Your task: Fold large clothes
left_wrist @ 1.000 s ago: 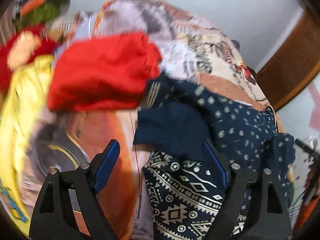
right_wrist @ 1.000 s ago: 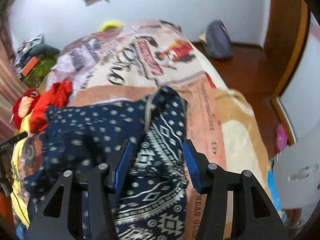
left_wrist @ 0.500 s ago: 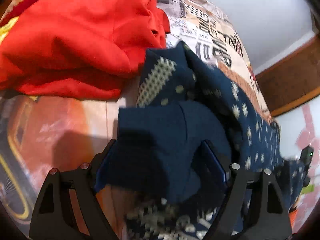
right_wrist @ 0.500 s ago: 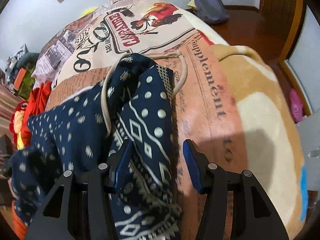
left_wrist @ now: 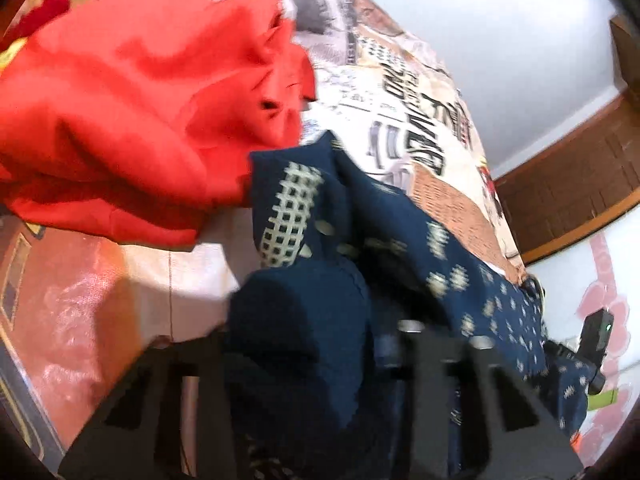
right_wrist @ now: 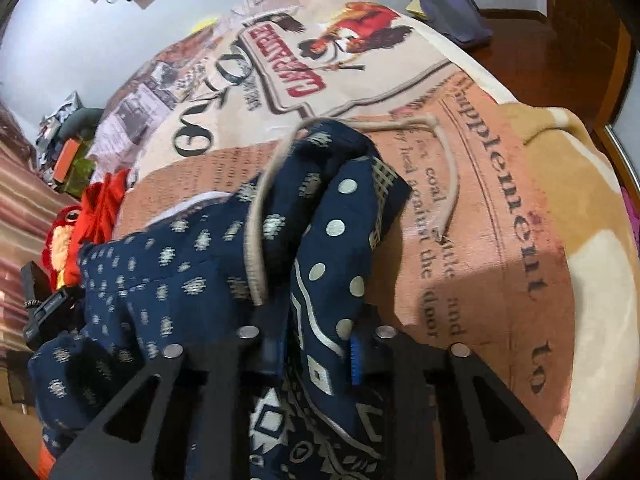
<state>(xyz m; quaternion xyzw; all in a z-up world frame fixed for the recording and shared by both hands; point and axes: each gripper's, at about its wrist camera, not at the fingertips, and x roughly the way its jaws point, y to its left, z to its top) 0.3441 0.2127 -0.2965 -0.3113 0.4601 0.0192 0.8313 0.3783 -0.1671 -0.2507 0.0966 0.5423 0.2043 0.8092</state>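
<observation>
A navy garment (left_wrist: 400, 240) with pale dots and geometric print lies bunched on the printed bed blanket (left_wrist: 400, 92). My left gripper (left_wrist: 308, 344) is closing, and a plain navy fold fills the space between its jaws, which press on it. In the right wrist view the same navy garment (right_wrist: 180, 280) runs left across the blanket (right_wrist: 500, 220). My right gripper (right_wrist: 312, 344) is closing too, its blue pads (right_wrist: 354, 360) squeezing a dotted, patterned edge. A beige drawstring (right_wrist: 448, 184) trails from the garment onto the blanket.
A crumpled red garment (left_wrist: 140, 100) lies just beyond the navy one, with a red plush toy (right_wrist: 60, 236) at the bed's left side. A dark bag (right_wrist: 452, 8) rests on the wooden floor (right_wrist: 520, 40) past the bed's far corner. Bare blanket stretches to the right.
Both grippers have dropped closer to the navy garment. Their jaws have narrowed from wide apart to pinching its fabric.
</observation>
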